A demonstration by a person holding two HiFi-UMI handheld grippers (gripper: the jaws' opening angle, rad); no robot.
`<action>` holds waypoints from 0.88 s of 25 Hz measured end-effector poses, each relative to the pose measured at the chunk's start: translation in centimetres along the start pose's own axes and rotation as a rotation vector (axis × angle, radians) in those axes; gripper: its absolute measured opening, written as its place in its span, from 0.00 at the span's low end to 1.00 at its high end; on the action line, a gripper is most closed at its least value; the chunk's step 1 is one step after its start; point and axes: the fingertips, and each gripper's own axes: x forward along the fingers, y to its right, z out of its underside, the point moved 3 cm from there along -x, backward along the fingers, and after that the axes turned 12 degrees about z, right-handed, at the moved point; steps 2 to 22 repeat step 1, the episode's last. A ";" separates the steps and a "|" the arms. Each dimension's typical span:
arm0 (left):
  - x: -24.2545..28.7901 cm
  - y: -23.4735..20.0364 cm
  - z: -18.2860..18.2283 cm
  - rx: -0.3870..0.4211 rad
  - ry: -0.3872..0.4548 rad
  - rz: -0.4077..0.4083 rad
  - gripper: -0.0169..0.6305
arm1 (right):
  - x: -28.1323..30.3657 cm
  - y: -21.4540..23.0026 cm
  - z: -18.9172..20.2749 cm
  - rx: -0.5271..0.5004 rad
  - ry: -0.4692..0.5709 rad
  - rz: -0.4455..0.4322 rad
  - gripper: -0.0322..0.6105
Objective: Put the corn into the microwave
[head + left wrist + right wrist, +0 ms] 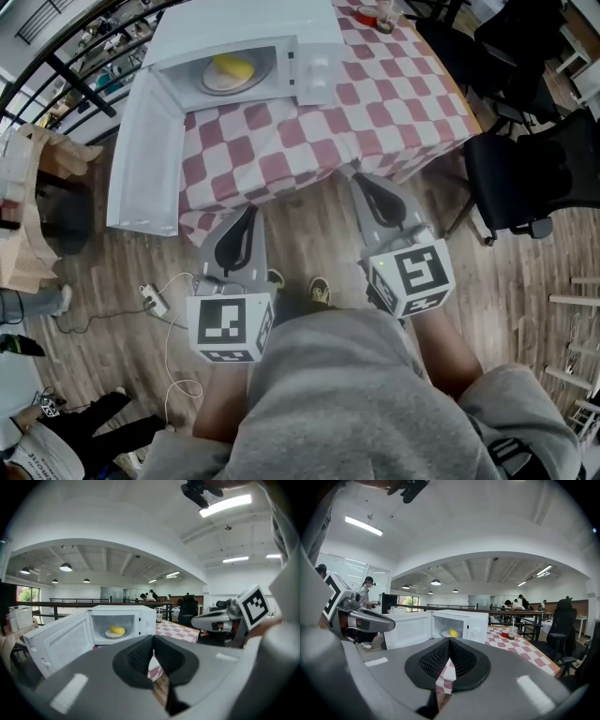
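1. The microwave point(314, 42), white, stands at the far left corner of the counter point(394, 112), which is covered by a red-and-white checked cloth point(281, 150).
2. Its door point(141, 159) is swung fully open to the left of the head view and reaches out past the counter's edge, leaving the cavity exposed.
3. The corn point(234, 67), yellow, lies on a pale plate point(211, 82) inside the microwave cavity. Neither gripper touches it.
4. The left gripper point(251, 216) is clenched: in its own view the two jaws meet at the tips, with nothing between them. It is held above the wooden floor point(309, 234), near the hanging hem of the cloth, and points toward the microwave.
5. The right gripper point(359, 178) is clenched in the same way and is also empty. Its tips are at the near edge of the counter, to the right of the left gripper and well apart from the microwave.
6. A marker cube point(228, 328) sits at the rear of each gripper, close to the person's grey sleeves.
7. A clear cup point(384, 13) stands on the far side of the counter, to the right of the microwave.
8. A black chair point(525, 178) stands beside the counter's right edge.
9. A white power strip point(153, 300) with its cable lies on the floor at lower left.
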 end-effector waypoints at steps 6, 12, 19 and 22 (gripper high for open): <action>0.0 0.0 0.1 0.000 -0.001 -0.002 0.04 | 0.0 0.0 0.1 0.000 -0.001 -0.003 0.05; 0.0 0.0 0.1 0.000 -0.001 -0.002 0.04 | 0.0 0.0 0.1 0.000 -0.001 -0.003 0.05; 0.0 0.0 0.1 0.000 -0.001 -0.002 0.04 | 0.0 0.0 0.1 0.000 -0.001 -0.003 0.05; 0.0 0.0 0.1 0.000 -0.001 -0.002 0.04 | 0.0 0.0 0.1 0.000 -0.001 -0.003 0.05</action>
